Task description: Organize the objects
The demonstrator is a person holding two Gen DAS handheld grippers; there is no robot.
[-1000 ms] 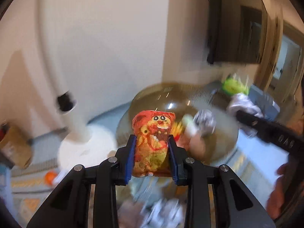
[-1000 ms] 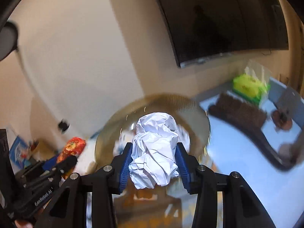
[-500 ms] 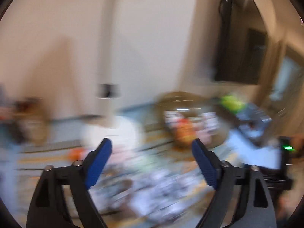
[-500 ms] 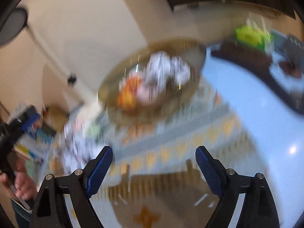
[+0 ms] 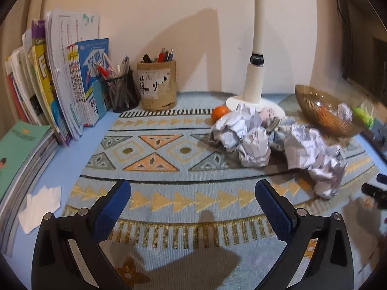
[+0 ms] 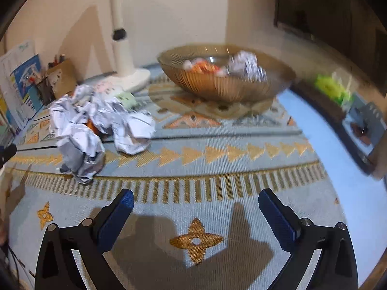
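Left wrist view: left tool spread wide, nothing between its blue pads, hovering low over the patterned mat on the worktop. Landmark: white lamp base. Just in front of the lamp base, a heap of crumpled paper balls, one more large crumpled wad to the right of the heap. Orange fruit touching the heap's left edge, just left of the lamp base. Right of the lamp base, amber ribbed glass bowl with a paper ball and something orange inside. Left of the lamp base, by the wall, a bamboo pen cup, then a black mesh pen holder, then upright books.

Right wrist view, somewhat blurred: right tool also spread wide and empty above the mat. Paper heap in front of the lamp base, well apart from the tool. Bowl right of the lamp base, holding a paper ball and an orange packet.
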